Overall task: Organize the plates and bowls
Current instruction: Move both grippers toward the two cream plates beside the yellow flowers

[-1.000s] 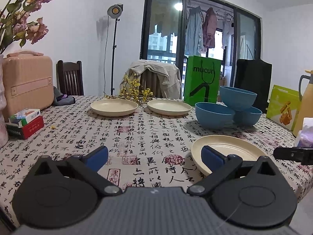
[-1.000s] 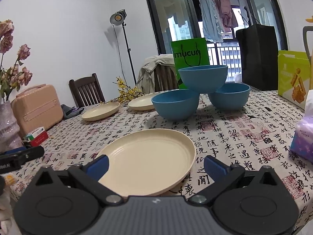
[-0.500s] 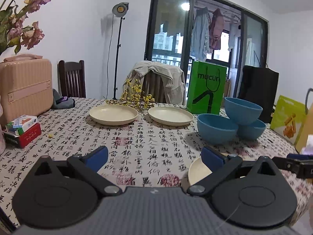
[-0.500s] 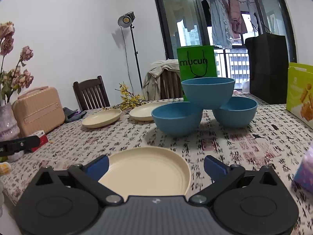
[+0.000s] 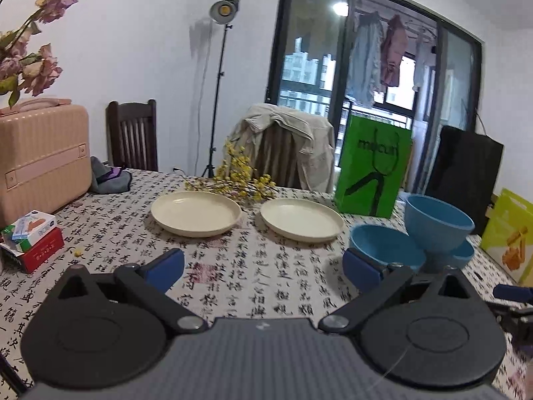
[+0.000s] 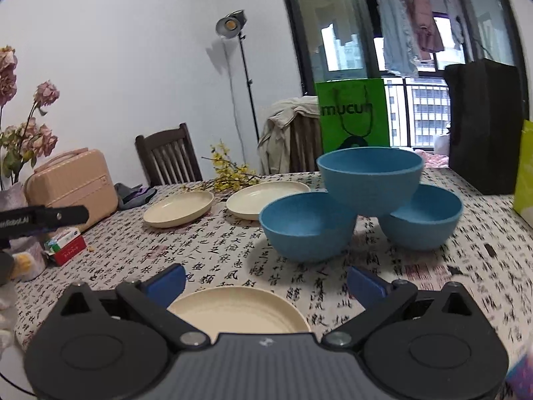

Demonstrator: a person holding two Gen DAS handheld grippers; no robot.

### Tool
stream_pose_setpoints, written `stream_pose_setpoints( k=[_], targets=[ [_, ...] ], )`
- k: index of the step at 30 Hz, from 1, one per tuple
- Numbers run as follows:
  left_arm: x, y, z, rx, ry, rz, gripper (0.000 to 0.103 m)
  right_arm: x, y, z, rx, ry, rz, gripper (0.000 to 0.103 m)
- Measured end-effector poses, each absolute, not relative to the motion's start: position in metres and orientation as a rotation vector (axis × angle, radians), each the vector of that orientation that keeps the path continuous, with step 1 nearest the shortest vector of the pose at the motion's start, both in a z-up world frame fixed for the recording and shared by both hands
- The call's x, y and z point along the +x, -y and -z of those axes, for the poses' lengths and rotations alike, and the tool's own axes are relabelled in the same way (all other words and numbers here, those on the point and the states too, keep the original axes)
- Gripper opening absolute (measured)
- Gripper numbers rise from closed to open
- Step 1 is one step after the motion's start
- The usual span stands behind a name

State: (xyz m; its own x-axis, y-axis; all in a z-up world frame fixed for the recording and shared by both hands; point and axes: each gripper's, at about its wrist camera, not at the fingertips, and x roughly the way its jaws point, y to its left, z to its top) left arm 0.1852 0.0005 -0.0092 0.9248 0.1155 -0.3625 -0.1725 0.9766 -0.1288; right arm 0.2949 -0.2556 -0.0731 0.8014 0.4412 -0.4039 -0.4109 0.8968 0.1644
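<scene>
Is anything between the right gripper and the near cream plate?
Nothing visible. The right gripper is open above the near cream plate, whose rim shows unobstructed between its fingers; the blue bowls sit farther back.

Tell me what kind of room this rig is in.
Likely a home dining area: a table under a calligraphy-print tablecloth set with cream round plates and blue bowls, wooden chairs, laundry hanging on a balcony behind sliding glass doors.
</scene>
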Motion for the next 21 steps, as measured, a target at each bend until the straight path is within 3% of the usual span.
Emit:
stream_pose_setpoints(
  k=[21],
  targets=[
    [0.208,-0.089,-0.045,-0.220,-0.338,-0.170,0.103,0.320,0.163,0.004,0.072,-0.437,-0.461,0.103]
  ],
)
